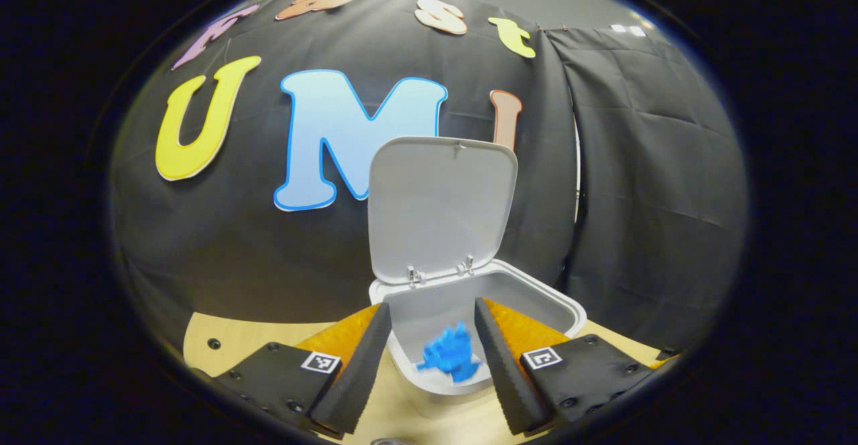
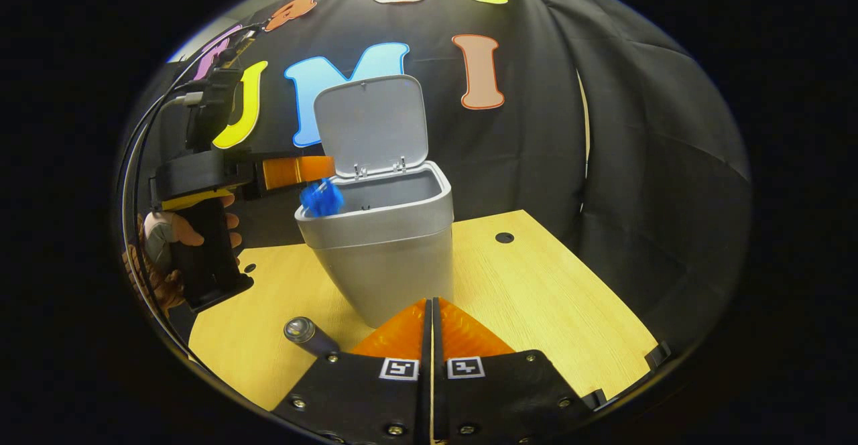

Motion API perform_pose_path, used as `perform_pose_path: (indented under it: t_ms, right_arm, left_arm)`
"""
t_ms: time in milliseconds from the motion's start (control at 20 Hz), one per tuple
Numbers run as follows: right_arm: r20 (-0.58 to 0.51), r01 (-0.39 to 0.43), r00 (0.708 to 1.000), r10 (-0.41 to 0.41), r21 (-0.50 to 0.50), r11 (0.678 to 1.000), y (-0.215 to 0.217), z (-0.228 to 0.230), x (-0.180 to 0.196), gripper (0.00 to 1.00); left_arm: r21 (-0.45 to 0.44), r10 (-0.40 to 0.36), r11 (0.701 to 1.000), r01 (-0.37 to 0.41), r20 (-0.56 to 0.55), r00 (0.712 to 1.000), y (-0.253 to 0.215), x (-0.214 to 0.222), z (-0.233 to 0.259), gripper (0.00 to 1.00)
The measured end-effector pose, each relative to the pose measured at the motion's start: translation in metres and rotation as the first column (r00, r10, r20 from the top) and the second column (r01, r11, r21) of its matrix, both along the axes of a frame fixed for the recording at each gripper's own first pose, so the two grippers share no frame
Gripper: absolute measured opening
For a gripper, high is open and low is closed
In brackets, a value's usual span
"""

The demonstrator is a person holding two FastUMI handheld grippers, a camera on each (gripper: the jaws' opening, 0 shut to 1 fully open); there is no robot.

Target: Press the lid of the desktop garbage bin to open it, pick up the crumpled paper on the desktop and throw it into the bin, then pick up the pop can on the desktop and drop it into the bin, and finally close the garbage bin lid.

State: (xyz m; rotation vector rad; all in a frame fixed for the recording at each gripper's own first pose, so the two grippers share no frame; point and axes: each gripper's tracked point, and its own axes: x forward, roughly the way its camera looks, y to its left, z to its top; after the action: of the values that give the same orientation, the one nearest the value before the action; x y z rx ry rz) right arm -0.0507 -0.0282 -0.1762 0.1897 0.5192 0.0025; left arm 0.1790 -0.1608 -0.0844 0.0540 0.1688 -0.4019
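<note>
The grey garbage bin (image 2: 395, 257) stands on the wooden table with its lid (image 2: 372, 123) swung upright. My left gripper (image 1: 431, 305) hovers open over the bin's mouth (image 1: 563, 304), below the raised lid (image 1: 439, 210). The blue crumpled paper (image 1: 449, 354) sits between the spread fingers without touching either, just inside the near rim. In the right gripper view the paper (image 2: 322, 198) is at the bin's left rim, under the left gripper (image 2: 328, 169). My right gripper (image 2: 429, 303) is shut and empty, low in front of the bin. The dark pop can (image 2: 305, 334) rests on the table to its left.
The wooden table (image 2: 549, 297) has small round holes and open room to the right of the bin. A hand (image 2: 167, 237) holds the left gripper's handle at the left. Black cloth walls close off the back and right.
</note>
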Motion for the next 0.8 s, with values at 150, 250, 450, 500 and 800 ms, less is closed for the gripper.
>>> perform_pose_path:
  t_ms: [150, 250, 450, 500, 800]
  right_arm:
    - [-0.002, -0.005, 1.0, 0.005, 0.001, 1.0, 0.002, 0.0, 0.003, 0.01]
    - [-0.005, -0.011, 1.0, 0.011, 0.001, 1.0, 0.005, -0.001, 0.004, 0.01]
    - [-0.013, -0.031, 0.999, 0.031, 0.008, 0.999, 0.014, -0.004, 0.008, 0.01]
    - [-0.015, -0.041, 0.999, 0.042, 0.009, 0.999, 0.018, -0.005, 0.009, 0.01]
    - [-0.022, -0.13, 0.991, 0.131, 0.011, 0.991, 0.046, -0.006, 0.014, 0.01]
  left_arm:
    - [0.01, 0.005, 1.0, -0.005, 0.003, 1.0, 0.004, 0.003, -0.001, 0.79]
    - [0.007, 0.013, 1.0, -0.013, 0.004, 1.0, 0.009, 0.004, -0.001, 0.8]
    - [-0.013, 0.05, 0.999, -0.05, -0.011, 0.999, 0.032, 0.001, -0.003, 0.82]
    - [-0.018, 0.065, 0.998, -0.066, -0.014, 0.998, 0.041, 0.0, -0.003, 0.82]
    - [-0.033, 0.184, 0.982, -0.185, -0.038, 0.982, 0.113, -0.012, -0.01, 0.8]
